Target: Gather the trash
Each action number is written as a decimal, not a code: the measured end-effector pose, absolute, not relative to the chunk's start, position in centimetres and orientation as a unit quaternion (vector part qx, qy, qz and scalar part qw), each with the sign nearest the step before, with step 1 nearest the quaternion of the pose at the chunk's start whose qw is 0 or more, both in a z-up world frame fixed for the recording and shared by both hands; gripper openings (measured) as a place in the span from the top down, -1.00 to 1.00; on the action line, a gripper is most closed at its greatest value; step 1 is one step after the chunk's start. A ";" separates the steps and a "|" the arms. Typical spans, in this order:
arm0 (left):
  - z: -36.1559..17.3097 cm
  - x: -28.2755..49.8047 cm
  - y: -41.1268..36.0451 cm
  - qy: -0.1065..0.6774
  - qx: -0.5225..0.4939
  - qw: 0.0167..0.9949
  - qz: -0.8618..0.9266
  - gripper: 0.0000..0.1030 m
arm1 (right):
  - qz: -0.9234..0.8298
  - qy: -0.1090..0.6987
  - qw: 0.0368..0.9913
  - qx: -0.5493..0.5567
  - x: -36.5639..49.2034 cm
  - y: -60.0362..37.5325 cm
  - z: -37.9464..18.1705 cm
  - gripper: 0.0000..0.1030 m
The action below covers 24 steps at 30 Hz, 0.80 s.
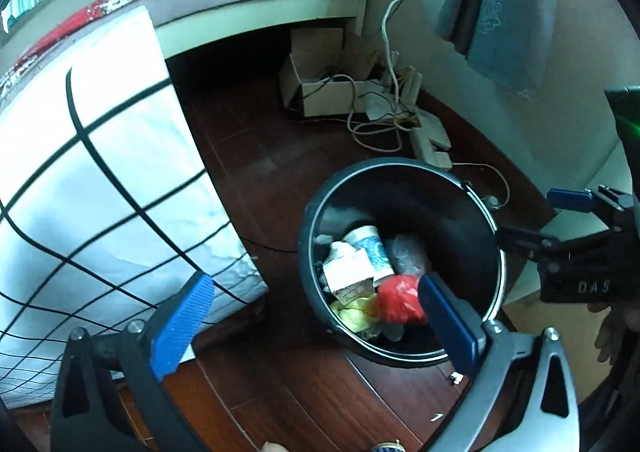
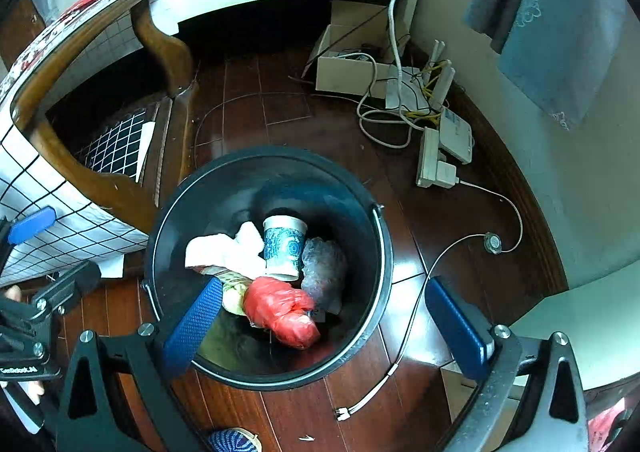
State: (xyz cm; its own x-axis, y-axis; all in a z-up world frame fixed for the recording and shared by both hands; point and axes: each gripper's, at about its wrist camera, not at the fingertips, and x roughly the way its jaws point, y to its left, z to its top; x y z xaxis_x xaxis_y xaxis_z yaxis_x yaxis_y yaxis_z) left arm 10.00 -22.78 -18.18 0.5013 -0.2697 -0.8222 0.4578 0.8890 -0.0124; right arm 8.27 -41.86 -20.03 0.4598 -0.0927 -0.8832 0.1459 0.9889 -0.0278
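A black round bin (image 1: 486, 211) (image 2: 372, 252) stands on the dark wooden floor. Inside lie a red plastic bag (image 1: 398, 298) (image 2: 280, 310), a blue-patterned paper cup (image 1: 374, 250) (image 2: 284, 248), white crumpled paper (image 1: 346, 272) (image 2: 224, 250), a clear plastic wrap (image 2: 322, 272) and something yellow (image 1: 356, 312). My left gripper (image 1: 316, 328) is open and empty above the bin's near left rim. My right gripper (image 2: 328, 324) is open and empty right above the bin. The right gripper also shows at the right edge of the left wrist view (image 1: 560, 219).
A bed with a white grid-pattern sheet (image 1: 100, 179) (image 2: 24, 187) stands left of the bin. A cardboard box (image 1: 320, 91) (image 2: 348, 67), tangled cables, a router (image 2: 454, 135) and a power strip (image 1: 432, 147) (image 2: 430, 159) lie by the far wall. A loose cable (image 2: 400, 364) crosses the floor on the right.
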 end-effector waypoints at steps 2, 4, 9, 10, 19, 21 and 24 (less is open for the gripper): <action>-18.0 10.1 -22.8 0.452 0.104 0.861 -0.208 -0.98 | -0.068 0.514 0.855 0.022 8.1 -41.5 -20.1 -0.98; -17.9 10.0 -22.5 0.450 0.104 0.863 -0.205 -0.98 | -0.067 0.512 0.856 0.020 8.1 -41.4 -20.1 -0.98; -17.6 10.1 -22.4 0.449 0.100 0.865 -0.202 -0.98 | -0.066 0.506 0.860 0.019 8.0 -41.3 -19.7 -0.98; -17.5 10.1 -22.3 0.448 0.099 0.866 -0.200 -0.98 | -0.066 0.503 0.861 0.019 7.9 -41.2 -19.5 -0.98; -15.4 9.3 -21.7 0.430 0.105 0.876 -0.190 -0.98 | -0.062 0.480 0.875 0.013 7.0 -39.8 -17.1 -0.98; -14.7 9.1 -21.4 0.424 0.107 0.880 -0.186 -0.98 | -0.064 0.479 0.876 0.012 6.9 -39.4 -16.8 -0.98; -13.9 9.1 -21.0 0.418 0.105 0.884 -0.183 -0.99 | -0.067 0.474 0.878 0.013 6.8 -39.0 -16.2 -0.98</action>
